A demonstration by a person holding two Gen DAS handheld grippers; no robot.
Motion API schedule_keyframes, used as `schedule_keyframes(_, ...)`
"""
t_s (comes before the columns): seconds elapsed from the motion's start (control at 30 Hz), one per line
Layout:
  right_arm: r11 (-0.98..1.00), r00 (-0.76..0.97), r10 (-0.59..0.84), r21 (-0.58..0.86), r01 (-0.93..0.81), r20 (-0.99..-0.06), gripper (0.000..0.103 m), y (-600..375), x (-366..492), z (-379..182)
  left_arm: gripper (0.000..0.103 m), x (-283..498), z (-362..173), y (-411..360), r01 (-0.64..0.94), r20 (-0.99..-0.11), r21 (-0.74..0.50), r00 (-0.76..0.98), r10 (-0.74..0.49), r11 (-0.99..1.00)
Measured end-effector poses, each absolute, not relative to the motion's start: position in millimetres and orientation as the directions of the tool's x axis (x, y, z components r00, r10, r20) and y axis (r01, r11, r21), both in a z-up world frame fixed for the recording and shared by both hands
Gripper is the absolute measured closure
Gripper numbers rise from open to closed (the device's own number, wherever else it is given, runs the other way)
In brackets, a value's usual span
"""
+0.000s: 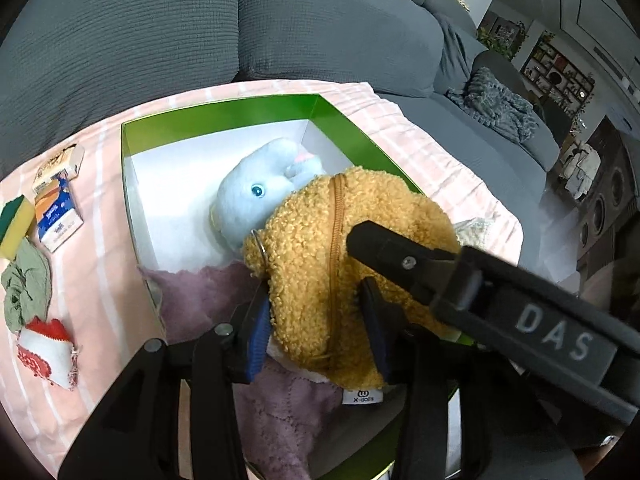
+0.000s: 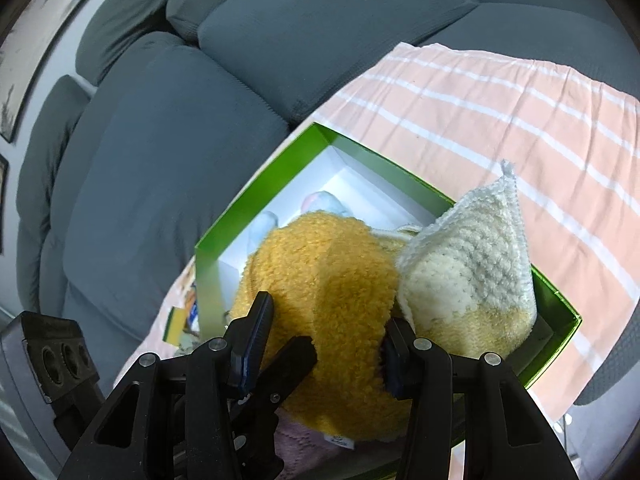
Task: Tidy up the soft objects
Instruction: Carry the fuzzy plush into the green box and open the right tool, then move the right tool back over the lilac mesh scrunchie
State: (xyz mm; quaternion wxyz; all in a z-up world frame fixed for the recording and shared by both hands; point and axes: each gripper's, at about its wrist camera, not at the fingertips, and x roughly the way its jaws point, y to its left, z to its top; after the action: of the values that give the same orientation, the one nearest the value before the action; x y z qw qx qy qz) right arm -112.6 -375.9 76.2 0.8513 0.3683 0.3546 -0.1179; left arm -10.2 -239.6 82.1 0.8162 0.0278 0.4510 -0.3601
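A: Left wrist view: what does the left gripper (image 1: pixel 320 316) hold?

B: Its jaws press both sides of the yellow plush (image 1: pixel 320 248), over the box (image 1: pixel 224 110). The right gripper (image 1: pixel 404 262) crosses from the right, one finger lying on the same plush.

A: And inside the box?

B: A blue plush (image 1: pixel 256 196) lies on the white floor, touching the yellow one. A mauve cloth (image 1: pixel 208 296) drapes over the near wall. Left of the box, on the striped sheet (image 1: pixel 104 240), sit a sponge (image 1: pixel 16 220), a tissue pack (image 1: pixel 58 216), a green rag (image 1: pixel 26 280) and a red-and-white pouch (image 1: pixel 46 354).

A: Right wrist view?

B: The right gripper (image 2: pixel 324 346) clamps the yellow plush (image 2: pixel 332 292) from both sides. The left gripper's fingertip (image 2: pixel 292 360) pushes into it from the lower left. A cream cloth (image 2: pixel 472 260) stands beside it, touching, inside the box (image 2: pixel 260 188), which rests on the sheet (image 2: pixel 480 112) over the sofa (image 2: pixel 160 160).
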Motion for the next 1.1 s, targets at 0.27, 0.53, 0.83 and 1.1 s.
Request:
schedule_keyframes(0.27, 0.721, 0.726, -0.041, 0.482, 0.497, -0.687, 0.028, -367, -125, 90, 0.041, -13, 91, -218, 0.597, -0.732, -0.31, 0.346, -0.586, 0.74)
schedule_keyframes(0.53, 0.759, 0.811, -0.121, 0.473, 0.448, -0.573, 0.021, -345, -145, 124, 0.028, -21, 117, -167, 0.57, -0.675, -0.313, 0.429, -0.6, 0.759)
schedule_keyframes(0.83, 0.856, 0.878, -0.065, 0.426, 0.293, -0.474, 0.011, -291, -134, 150, 0.02, -10, 130, -75, 0.408, -0.649, -0.253, 0.601, -0.467, 0.877)
schedule_keyframes(1.1, 0.918, 0.869, 0.062, 0.37, 0.143, -0.491, 0.01, -231, -104, 146, 0.019, -8, 108, 24, 0.222, -0.671, -0.205, 0.677, -0.302, 0.953)
